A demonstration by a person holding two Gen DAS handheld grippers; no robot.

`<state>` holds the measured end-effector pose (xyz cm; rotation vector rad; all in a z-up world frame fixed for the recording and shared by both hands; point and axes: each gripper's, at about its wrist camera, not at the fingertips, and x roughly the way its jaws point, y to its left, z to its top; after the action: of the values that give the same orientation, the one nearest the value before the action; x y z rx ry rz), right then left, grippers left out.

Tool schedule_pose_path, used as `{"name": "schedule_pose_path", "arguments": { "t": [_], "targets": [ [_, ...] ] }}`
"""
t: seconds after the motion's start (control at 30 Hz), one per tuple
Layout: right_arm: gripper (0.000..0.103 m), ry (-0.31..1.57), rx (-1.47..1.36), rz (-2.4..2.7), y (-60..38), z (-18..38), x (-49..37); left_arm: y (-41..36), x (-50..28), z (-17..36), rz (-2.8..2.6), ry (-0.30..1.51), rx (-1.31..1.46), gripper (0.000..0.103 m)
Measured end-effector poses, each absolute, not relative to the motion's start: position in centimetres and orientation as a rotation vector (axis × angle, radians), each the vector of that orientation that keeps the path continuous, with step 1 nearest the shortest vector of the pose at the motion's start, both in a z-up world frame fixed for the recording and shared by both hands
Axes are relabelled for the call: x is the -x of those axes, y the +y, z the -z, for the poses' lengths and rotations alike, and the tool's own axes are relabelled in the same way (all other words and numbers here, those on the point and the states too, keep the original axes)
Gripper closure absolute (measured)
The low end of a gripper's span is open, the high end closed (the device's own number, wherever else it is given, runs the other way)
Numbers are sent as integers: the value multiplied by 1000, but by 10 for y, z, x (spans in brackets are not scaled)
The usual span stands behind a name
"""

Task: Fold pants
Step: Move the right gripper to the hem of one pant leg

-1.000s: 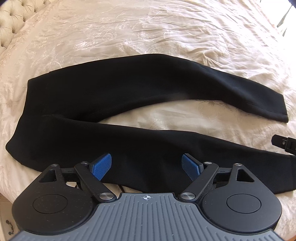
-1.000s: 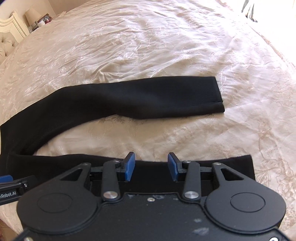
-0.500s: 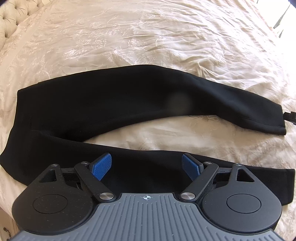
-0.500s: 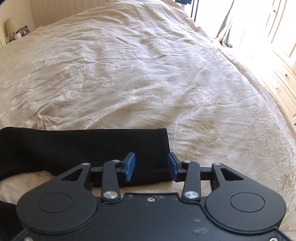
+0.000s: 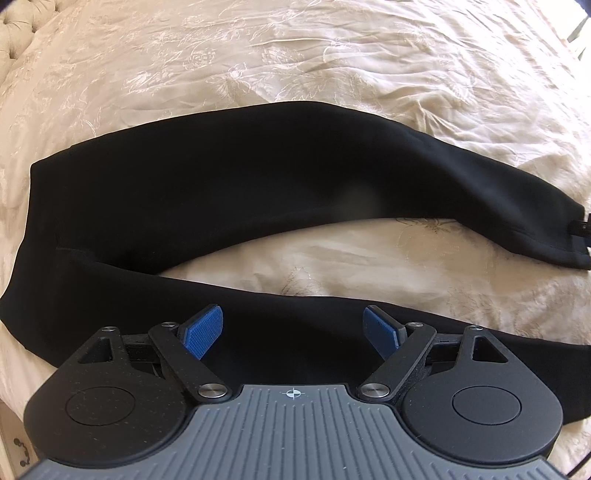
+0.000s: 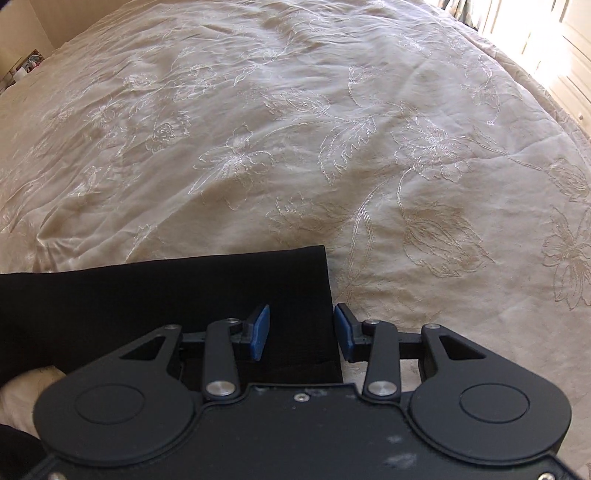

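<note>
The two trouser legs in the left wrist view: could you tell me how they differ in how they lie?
The far leg arches across the bedspread, its full width visible; the near leg runs straighter, partly hidden behind the left gripper. The far leg's cuff shows at the right edge; the near leg's cuff is cut off. Both are black, flat, and joined at the left.

Pants [image 5: 229,177]: matt black knit cloth, smooth; bedspread [image 6: 332,110]: cream cloth w/ sheen, embroidered florals, creased; headboard [image 5: 18,22]: tufted upholstery; pads [image 6: 259,332]: ribbed blue rubber.
</note>
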<state>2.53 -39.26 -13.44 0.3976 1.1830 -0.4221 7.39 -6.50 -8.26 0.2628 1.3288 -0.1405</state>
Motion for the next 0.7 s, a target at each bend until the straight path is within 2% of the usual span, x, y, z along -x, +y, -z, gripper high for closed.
{"name": "schedule_pose_path", "arguments": {
  "t": [0.03, 0.07, 0.23, 0.4, 0.43, 0.47, 0.5, 0.57, 0.7],
  "targets": [
    [95, 1173, -367, 427, -391, 131, -25, -65, -75, 83, 137, 1330, -266, 20],
    [102, 1161, -329, 428, -389, 125, -25, -65, -75, 84, 135, 1330, -269, 20],
    [102, 1036, -149, 470, -395, 94, -33, -68, -77, 86, 145, 1325, -272, 20],
    [101, 1067, -137, 532, -423, 107, -51, -70, -76, 86, 165, 1328, -279, 20],
    [99, 1086, -186, 501, -427, 109, -53, -70, -75, 85, 167, 1322, -280, 20],
    [92, 1091, -247, 465, -429, 109, -52, -69, -73, 84, 167, 1314, -281, 20],
    [79, 1081, -306, 440, -430, 109, -48, -68, -72, 83, 165, 1310, -281, 20],
    [63, 1074, -387, 397, -425, 113, -43, -65, -72, 83, 162, 1314, -275, 20],
    [62, 1123, -431, 387, -416, 133, -43, -59, -72, 85, 154, 1335, -245, 20]
  ]
}}
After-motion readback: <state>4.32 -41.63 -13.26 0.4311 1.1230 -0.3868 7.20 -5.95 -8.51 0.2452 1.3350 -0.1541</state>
